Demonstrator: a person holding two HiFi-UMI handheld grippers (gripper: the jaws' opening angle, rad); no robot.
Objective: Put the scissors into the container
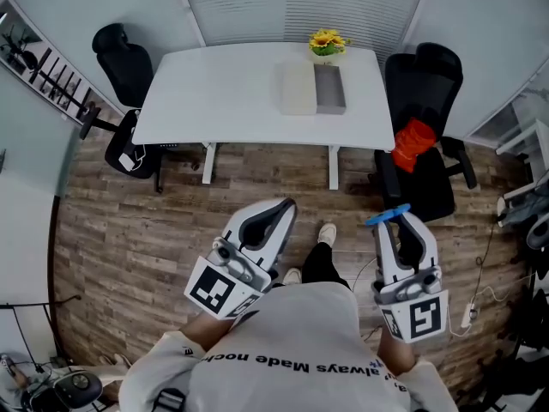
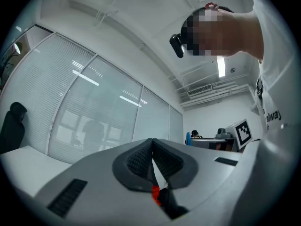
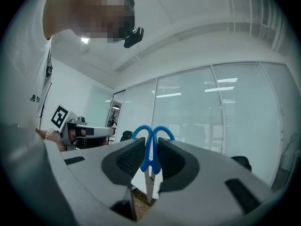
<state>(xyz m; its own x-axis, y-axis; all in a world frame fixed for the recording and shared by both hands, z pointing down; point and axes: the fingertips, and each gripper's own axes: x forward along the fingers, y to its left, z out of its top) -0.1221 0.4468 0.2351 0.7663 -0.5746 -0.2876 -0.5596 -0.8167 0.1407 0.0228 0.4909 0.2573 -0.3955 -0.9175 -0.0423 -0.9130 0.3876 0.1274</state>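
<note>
Blue-handled scissors (image 3: 151, 150) stand between the jaws of my right gripper (image 3: 151, 161), which is shut on them, handles pointing away and blades toward the camera. In the head view the scissors (image 1: 388, 215) stick out of the right gripper (image 1: 396, 230) as a blue strip, low right, well short of the table. My left gripper (image 1: 276, 215) is shut with nothing in it; in its own view the left gripper (image 2: 152, 160) has its pads pressed together. The grey container (image 1: 329, 88) lies on the white table (image 1: 214, 93) far ahead, next to a pale lid or tray (image 1: 297, 87).
A yellow flower pot (image 1: 326, 44) stands behind the container. Black office chairs flank the table: one chair (image 1: 126, 63) at the left, another chair (image 1: 425, 136) at the right with a red cloth (image 1: 413, 142) on it. Wooden floor lies between me and the table. Cables run along the right.
</note>
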